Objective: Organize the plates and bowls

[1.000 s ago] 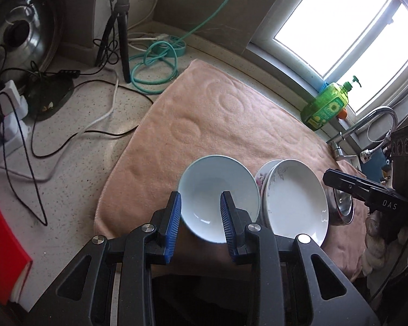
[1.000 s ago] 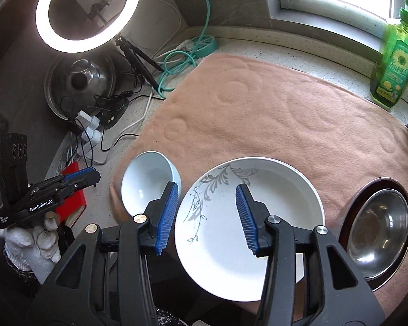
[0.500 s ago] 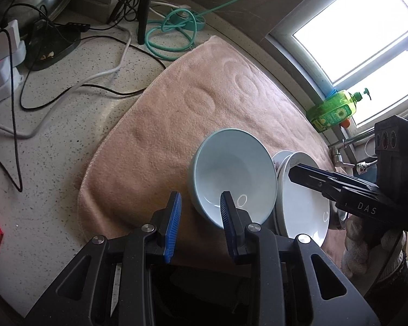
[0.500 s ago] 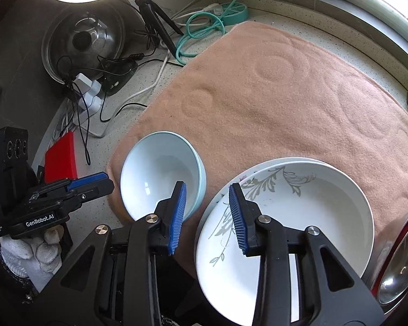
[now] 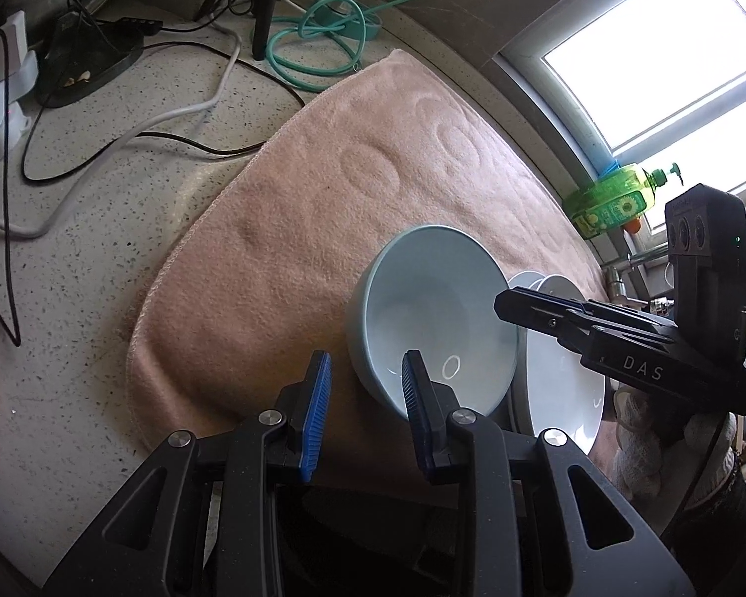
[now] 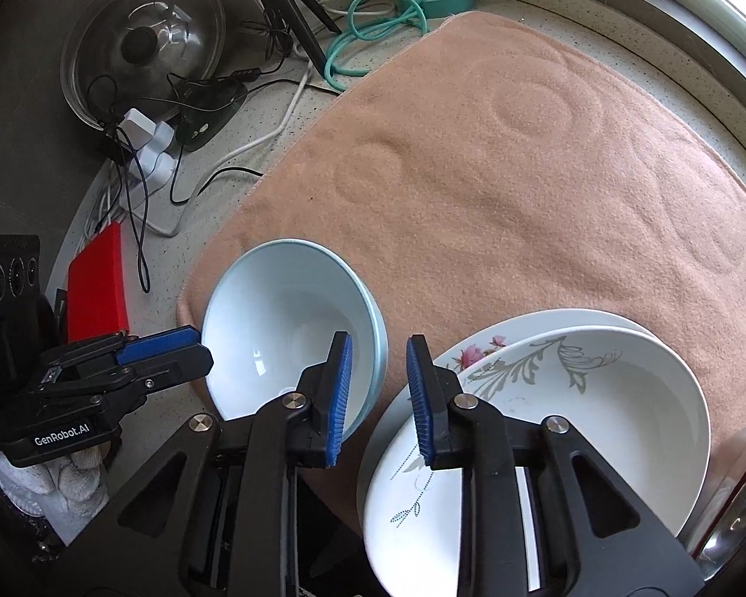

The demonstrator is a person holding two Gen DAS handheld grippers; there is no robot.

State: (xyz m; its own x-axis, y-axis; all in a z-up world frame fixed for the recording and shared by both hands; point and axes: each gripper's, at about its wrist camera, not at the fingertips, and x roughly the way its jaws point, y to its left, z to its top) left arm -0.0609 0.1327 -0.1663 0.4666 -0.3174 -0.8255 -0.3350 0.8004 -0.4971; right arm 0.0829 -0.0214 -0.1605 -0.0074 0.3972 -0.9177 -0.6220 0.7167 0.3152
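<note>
The work looks to be at an early stage. On the pink towel [image 6: 497, 174] two white plates already lie one on the other: the upper plate [image 6: 597, 423] with a grey leaf drawing sits on the lower plate [image 6: 492, 343], which shows a small pink flower at its rim. The pale blue bowl [image 6: 293, 338] is not yet put anywhere; it stands tilted near the front left corner of the towel, just beside the plates, and at the far right edge a steel bowl [image 6: 741, 507] waits on something dark red. So I judge that the plates are gathered, and the bowls are left to be sorted. The left gripper [image 5: 363, 398] has its jaws standing a little apart across the near rim of the bowl, one blue pad inside and one outside; whether the pads really press the wall I cannot tell, though the tilt of the bowl suggests that it is held. The right gripper [image 6: 378, 393] is closing its jaws, and between them I see only towel, in the gap between bowl and plates; it grips nothing. The bowl is smooth and glossy inside, with a deep round wall and a thin rim, clean and empty, light blue outside.
</note>
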